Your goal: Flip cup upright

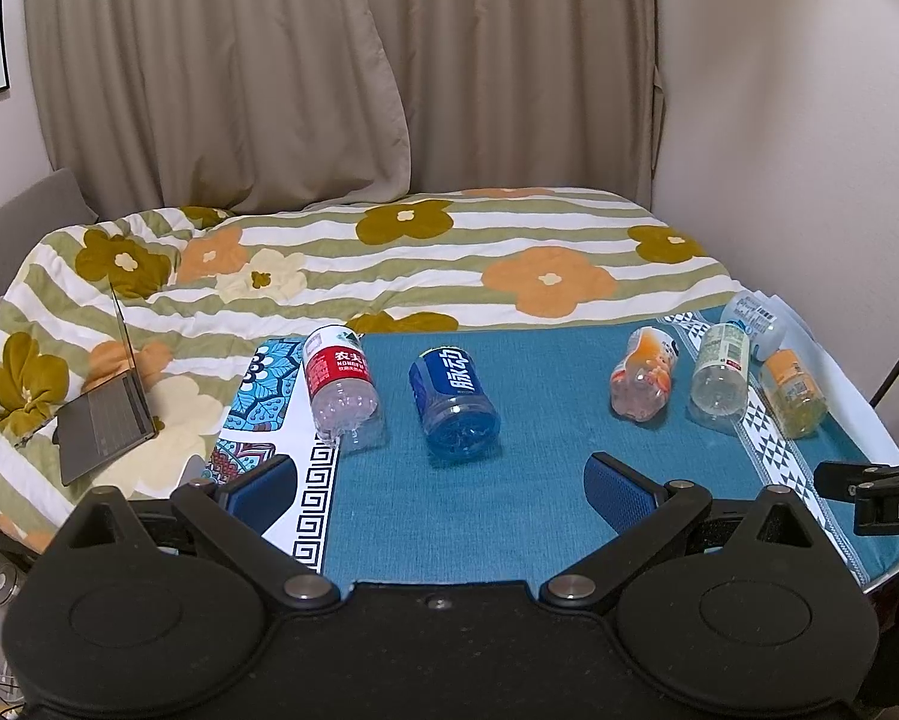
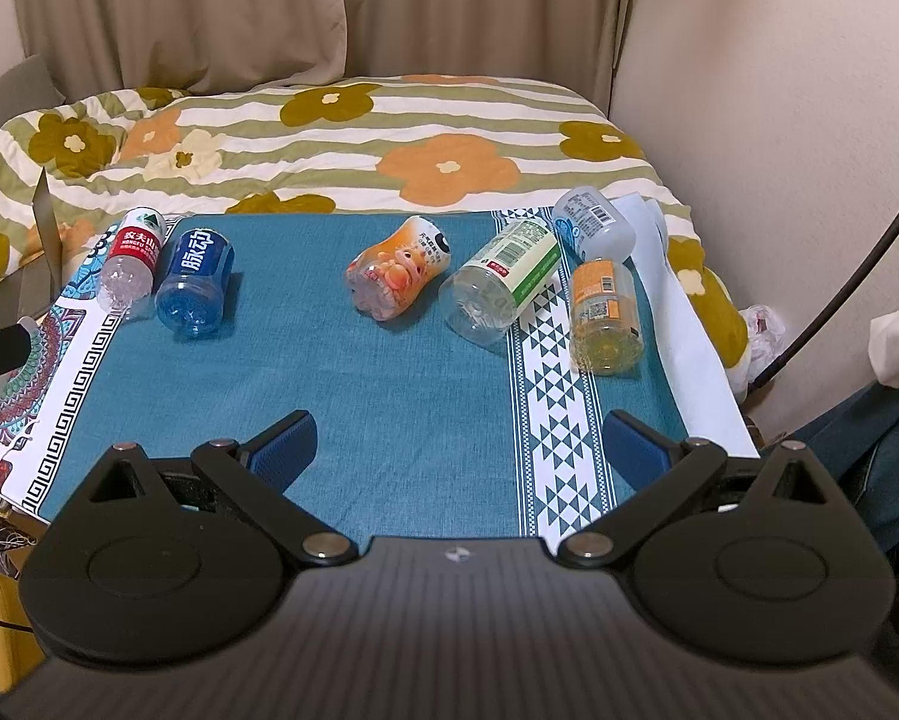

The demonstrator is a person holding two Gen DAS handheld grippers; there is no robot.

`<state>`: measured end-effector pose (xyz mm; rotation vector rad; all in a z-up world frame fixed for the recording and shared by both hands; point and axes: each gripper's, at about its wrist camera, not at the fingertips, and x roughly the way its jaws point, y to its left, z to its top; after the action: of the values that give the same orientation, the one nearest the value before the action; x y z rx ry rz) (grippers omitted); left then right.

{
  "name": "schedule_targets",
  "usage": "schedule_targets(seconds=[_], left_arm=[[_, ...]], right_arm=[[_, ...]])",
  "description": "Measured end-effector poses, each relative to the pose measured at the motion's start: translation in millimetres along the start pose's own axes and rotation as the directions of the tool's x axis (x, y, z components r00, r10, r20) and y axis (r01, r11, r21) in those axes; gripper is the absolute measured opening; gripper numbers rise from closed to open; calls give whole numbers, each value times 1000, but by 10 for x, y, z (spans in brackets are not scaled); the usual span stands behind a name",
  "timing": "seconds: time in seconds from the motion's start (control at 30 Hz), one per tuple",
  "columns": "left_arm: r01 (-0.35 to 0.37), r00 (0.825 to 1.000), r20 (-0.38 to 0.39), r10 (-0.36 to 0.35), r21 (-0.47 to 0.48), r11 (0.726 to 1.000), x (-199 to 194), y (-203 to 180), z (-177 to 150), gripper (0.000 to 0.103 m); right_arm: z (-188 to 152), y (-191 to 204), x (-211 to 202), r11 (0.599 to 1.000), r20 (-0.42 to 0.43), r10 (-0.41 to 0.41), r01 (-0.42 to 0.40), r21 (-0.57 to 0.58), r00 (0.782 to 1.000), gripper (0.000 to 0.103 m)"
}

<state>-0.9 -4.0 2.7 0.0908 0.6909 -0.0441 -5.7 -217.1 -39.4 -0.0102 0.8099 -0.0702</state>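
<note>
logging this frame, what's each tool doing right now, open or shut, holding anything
Left tool: open, holding nothing, above the blue cloth, short of the bottles.
Right tool: open, holding nothing, also short of the bottles.

Six toppled bottles (image 2: pixel 194 283) on teal-clothed table (image 2: pixel 389 396)
</note>
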Motion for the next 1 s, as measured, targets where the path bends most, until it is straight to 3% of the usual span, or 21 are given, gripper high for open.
schedule_targets(seconds=[1.0], left_arm=[[1,1000,0,-1,0,1000,-2,2,1,103]], right_arm=[[0,1,-5,1000,0,-1,1,0,1000,103]])
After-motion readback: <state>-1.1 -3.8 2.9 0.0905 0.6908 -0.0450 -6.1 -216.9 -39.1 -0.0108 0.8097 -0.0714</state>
